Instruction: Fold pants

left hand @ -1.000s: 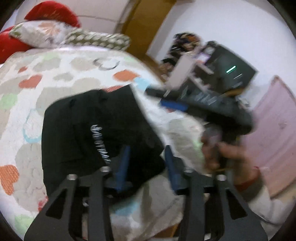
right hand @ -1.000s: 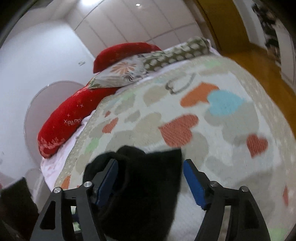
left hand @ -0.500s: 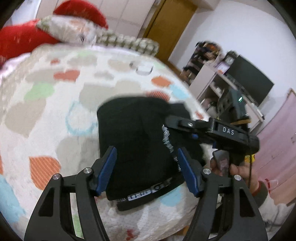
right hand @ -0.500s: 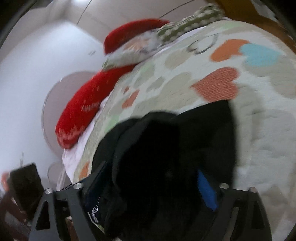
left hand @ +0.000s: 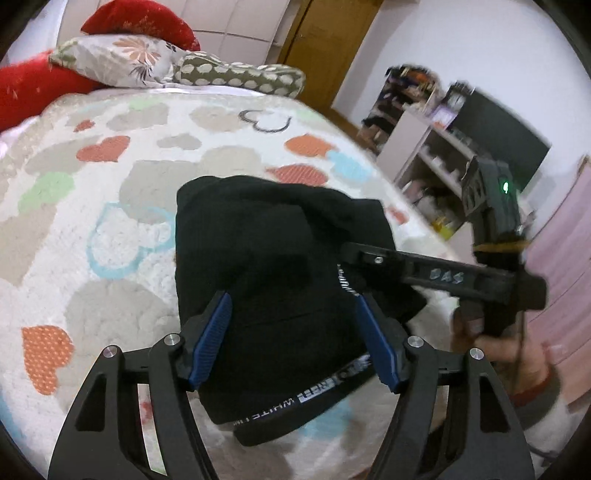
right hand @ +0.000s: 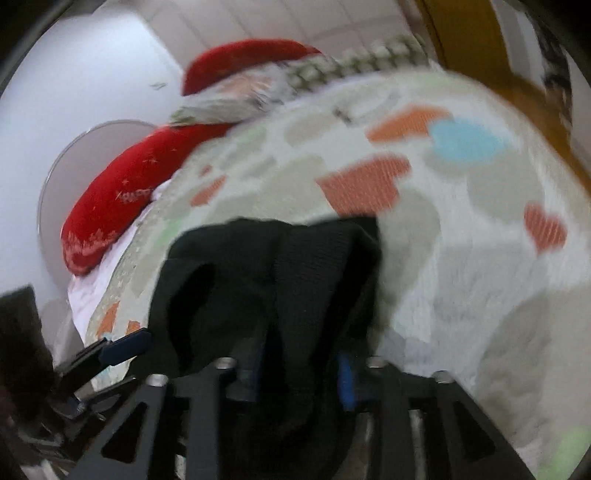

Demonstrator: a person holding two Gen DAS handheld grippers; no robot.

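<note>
A folded pair of black fabric pants [left hand: 273, 280] with a white-lettered waistband lies on a white fleece blanket [left hand: 110, 221] printed with coloured hearts. The left gripper [left hand: 295, 347], its blue-padded jaws spread wide and just opened further, straddles the bundle without pressing it. To that tool's right, the right gripper [right hand: 299, 373] has just been narrowing, black cloth bunched between its jaws; blur hides whether the pads bite. Red plush pillows [left hand: 136, 26] lie beyond.
</note>
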